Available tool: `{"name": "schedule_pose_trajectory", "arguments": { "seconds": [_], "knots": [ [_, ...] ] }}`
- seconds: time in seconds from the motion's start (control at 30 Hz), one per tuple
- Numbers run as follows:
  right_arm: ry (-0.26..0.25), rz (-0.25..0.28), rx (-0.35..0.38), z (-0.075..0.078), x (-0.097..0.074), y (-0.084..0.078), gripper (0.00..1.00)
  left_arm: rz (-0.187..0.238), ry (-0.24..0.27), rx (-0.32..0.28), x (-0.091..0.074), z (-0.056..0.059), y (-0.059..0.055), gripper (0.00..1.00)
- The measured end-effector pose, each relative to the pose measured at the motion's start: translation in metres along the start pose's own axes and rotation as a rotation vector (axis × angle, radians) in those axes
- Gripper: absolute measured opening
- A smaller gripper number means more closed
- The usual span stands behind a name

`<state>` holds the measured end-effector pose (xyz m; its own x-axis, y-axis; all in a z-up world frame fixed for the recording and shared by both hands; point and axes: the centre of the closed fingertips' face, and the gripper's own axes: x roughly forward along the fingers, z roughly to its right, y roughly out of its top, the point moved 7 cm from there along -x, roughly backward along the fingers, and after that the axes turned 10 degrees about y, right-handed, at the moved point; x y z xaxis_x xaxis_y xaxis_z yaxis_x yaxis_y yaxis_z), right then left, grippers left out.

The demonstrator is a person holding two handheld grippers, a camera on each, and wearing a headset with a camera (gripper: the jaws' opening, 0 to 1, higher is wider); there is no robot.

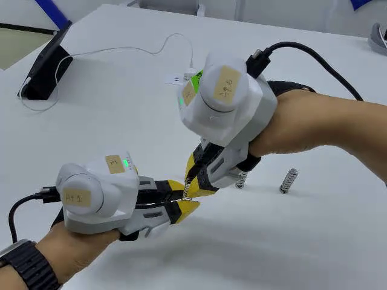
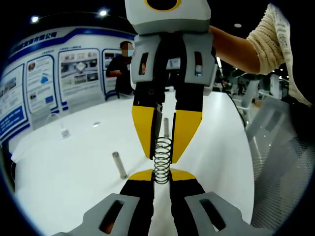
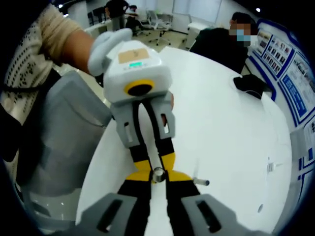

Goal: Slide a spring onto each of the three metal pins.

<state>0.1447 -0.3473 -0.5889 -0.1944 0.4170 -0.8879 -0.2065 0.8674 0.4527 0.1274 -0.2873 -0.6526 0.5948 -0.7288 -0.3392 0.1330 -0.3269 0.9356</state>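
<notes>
A small steel spring [image 2: 163, 160] is held between both grippers, just above the white table [image 1: 121, 115]. My left gripper [image 1: 184, 197] comes in from the lower left, its yellow tips shut on the spring's near end [image 2: 162, 177]. From the upper right my right gripper [image 1: 193, 181] reaches down, and its yellow fingers [image 2: 145, 129] are shut on the spring's far part. In the right gripper view the piece shows end-on as a round metal ring [image 3: 158, 173] between the tips. A metal pin [image 2: 119, 164] stands on the table to the left. Another pin [image 3: 201, 182] lies to the right.
Two short coiled metal pieces [image 1: 289, 180] [image 1: 242, 179] rest on the table right of the grippers. A white charger [image 1: 178, 78] with its cable and a dark tablet stand [image 1: 45, 63] sit at the back left. People stand by display boards behind the table.
</notes>
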Motion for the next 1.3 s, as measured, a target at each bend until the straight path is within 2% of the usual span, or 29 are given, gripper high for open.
{"name": "schedule_pose_trajectory", "arguments": {
  "seconds": [0.17, 0.5, 0.67, 0.9, 1.13, 1.3],
  "knots": [
    [-0.006, 0.008, 0.013, 0.003, -0.001, -0.001, 0.12, 0.009, 0.014, -0.015, -0.001, -0.001, -0.001, 0.13],
    [-0.029, 0.014, 0.034, 0.005, -0.013, -0.005, 0.12, 0.011, 0.056, -0.069, -0.007, -0.008, -0.008, 0.27],
    [-0.048, 0.01, 0.055, 0.01, -0.021, -0.012, 0.12, 0.008, 0.077, -0.097, -0.008, -0.011, -0.013, 0.35],
    [-0.08, 0.015, 0.081, 0.02, -0.032, -0.02, 0.12, 0.004, 0.094, -0.122, -0.008, -0.013, -0.017, 0.42],
    [-0.115, 0.003, 0.088, 0.035, -0.044, -0.023, 0.12, 0.015, 0.117, -0.136, -0.006, -0.017, -0.017, 0.47],
    [-0.131, -0.004, 0.092, 0.045, -0.044, -0.022, 0.12, 0.018, 0.125, -0.142, -0.008, -0.016, -0.017, 0.5]
  ]
}}
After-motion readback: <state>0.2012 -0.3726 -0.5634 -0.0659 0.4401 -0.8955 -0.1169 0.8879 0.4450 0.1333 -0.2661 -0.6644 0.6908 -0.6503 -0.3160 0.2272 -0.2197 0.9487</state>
